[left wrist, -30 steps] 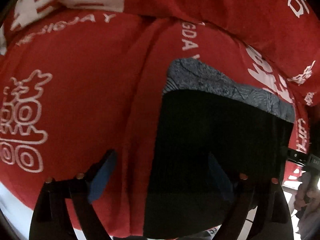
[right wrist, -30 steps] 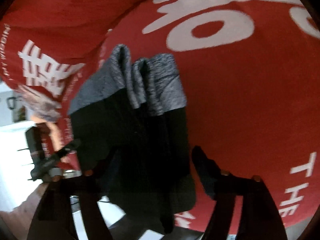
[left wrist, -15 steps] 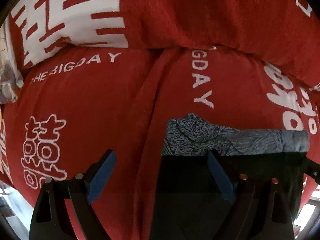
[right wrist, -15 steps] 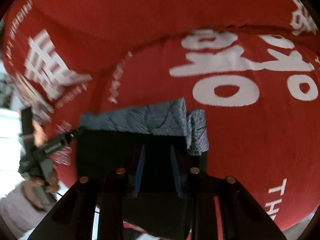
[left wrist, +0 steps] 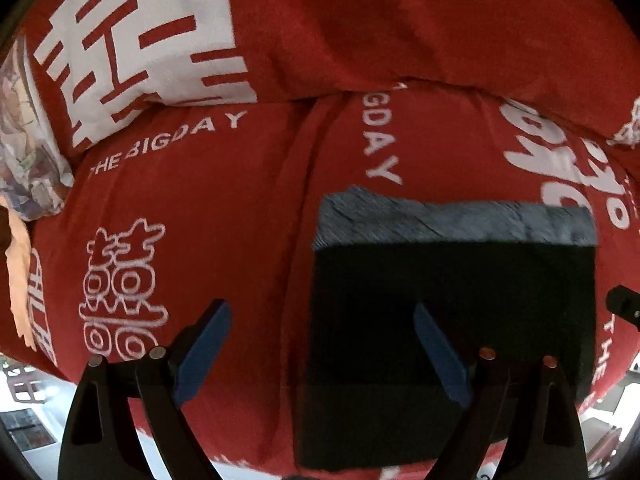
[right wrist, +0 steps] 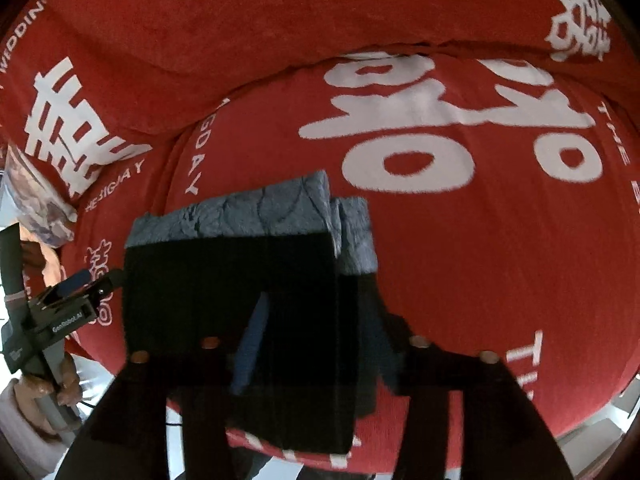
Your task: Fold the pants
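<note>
The black pants (left wrist: 448,312) with a grey patterned band (left wrist: 452,220) lie folded into a rectangle on the red bedspread (left wrist: 208,208). My left gripper (left wrist: 324,344) is open over the pants' left edge, one blue pad over red cloth and one over the pants. In the right wrist view the pants (right wrist: 224,288) show the grey band (right wrist: 256,212) at the top. My right gripper (right wrist: 316,344) is open over the pants' right part. The left gripper (right wrist: 60,304) shows at the pants' left edge, held by a hand.
A red pillow (left wrist: 360,24) with white characters lies behind the pants. A pale patterned cloth (left wrist: 24,152) sits at the far left. The bed's front edge and a light floor (left wrist: 24,400) show at the bottom corners.
The right gripper's jaws have opened; half a second ago they were nearly shut over the pants. The pants now lie flat as a rectangle. The left gripper has drawn back slightly.
</note>
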Action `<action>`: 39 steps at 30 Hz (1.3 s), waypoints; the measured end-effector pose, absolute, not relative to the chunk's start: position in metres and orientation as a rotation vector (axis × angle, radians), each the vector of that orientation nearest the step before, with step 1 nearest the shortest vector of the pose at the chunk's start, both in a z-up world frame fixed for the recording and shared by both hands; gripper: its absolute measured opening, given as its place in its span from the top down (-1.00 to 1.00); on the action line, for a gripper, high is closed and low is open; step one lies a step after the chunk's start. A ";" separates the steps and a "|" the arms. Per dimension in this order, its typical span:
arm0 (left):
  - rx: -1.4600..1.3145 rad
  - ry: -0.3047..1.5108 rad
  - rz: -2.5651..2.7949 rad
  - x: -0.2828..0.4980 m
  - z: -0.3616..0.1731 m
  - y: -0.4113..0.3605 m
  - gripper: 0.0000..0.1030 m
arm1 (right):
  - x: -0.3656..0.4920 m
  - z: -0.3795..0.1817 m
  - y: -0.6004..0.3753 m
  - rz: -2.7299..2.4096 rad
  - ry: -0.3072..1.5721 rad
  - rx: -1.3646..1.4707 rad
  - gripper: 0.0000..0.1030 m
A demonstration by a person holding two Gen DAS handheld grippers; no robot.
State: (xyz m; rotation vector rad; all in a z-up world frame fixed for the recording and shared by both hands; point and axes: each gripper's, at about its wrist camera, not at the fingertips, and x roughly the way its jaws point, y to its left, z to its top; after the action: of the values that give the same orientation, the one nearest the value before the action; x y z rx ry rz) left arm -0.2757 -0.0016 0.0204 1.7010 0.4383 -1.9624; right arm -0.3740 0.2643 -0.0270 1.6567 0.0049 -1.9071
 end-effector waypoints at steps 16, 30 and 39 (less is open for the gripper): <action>1.745 0.399 -1.924 -0.257 0.038 0.065 -1.00 | -0.324 -0.004 0.268 -2.022 0.165 1.571 -0.77; 1.757 0.413 -1.961 -0.212 0.043 0.070 -1.00 | -0.268 -0.006 0.256 -2.040 0.161 1.658 -0.99; 1.749 0.433 -1.957 -0.187 0.045 0.070 -1.00 | -0.243 -0.005 0.254 -2.061 0.215 1.670 -0.99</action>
State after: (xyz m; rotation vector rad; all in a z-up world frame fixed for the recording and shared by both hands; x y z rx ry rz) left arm -0.1873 0.0698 0.0448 1.7492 0.4335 -1.9567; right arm -0.2426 0.2540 -0.0054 1.6696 0.2153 -2.0610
